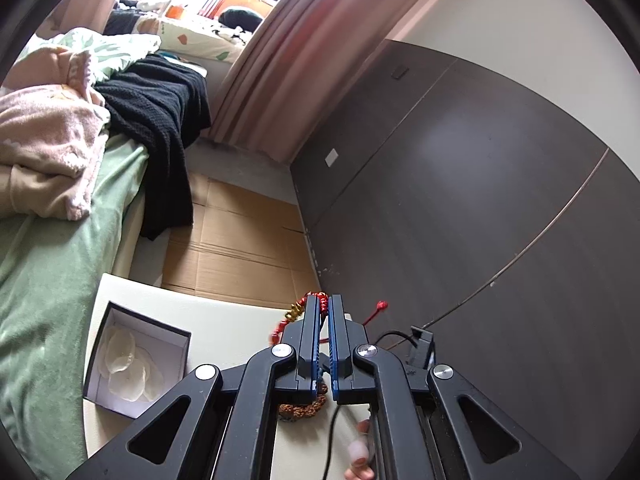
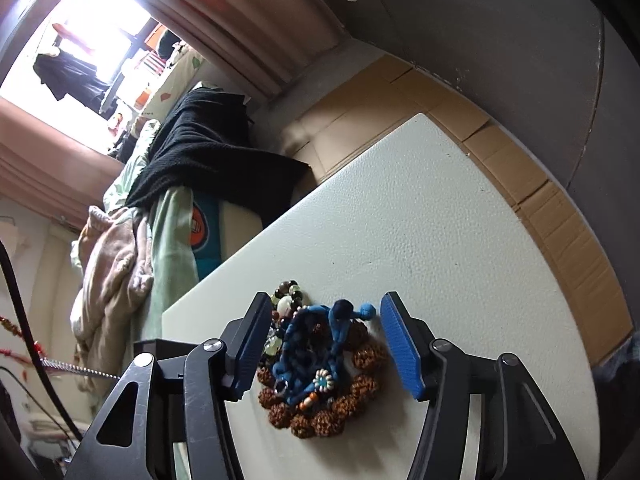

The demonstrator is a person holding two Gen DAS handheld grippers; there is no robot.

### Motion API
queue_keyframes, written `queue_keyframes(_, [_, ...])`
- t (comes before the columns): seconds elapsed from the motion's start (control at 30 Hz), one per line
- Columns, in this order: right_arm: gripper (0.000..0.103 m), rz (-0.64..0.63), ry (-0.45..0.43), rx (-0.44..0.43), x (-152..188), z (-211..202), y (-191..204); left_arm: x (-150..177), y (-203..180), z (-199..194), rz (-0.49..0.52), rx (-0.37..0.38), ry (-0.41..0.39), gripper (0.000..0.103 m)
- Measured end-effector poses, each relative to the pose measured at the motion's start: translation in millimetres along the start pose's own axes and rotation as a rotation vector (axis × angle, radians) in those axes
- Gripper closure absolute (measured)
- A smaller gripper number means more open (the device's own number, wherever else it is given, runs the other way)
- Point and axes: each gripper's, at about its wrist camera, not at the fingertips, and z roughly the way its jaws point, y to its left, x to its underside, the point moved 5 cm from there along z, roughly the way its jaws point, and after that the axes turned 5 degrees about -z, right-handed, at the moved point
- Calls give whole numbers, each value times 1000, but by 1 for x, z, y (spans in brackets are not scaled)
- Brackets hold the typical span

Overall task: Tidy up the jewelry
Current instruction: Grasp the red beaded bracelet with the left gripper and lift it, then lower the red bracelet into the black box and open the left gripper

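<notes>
Left wrist view: left gripper (image 1: 324,308) clamped on red cord bracelet (image 1: 297,314), lifted beside open box (image 1: 136,360). Right gripper (image 2: 324,340) spread wide around blue bracelet (image 2: 312,352), brown and mixed beads heaped on table (image 2: 420,220). Judged early: box apparently without jewelry yet.

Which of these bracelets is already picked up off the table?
The red corded bracelet, pinched in the shut left gripper above the table. The blue woven, brown seed-bead and mixed glass-bead bracelets lie piled between the open right gripper's fingers.
</notes>
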Motion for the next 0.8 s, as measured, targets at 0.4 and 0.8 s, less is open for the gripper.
queue_keyframes(0.4, [92, -35, -40, -18, 0, -23, 18, 7, 37, -16, -68, -47, -15, 100])
queue_keyframes(0.8, [92, -85, -105, -147, 7, -55, 67, 7, 96, -12, -151, -164, -6, 100])
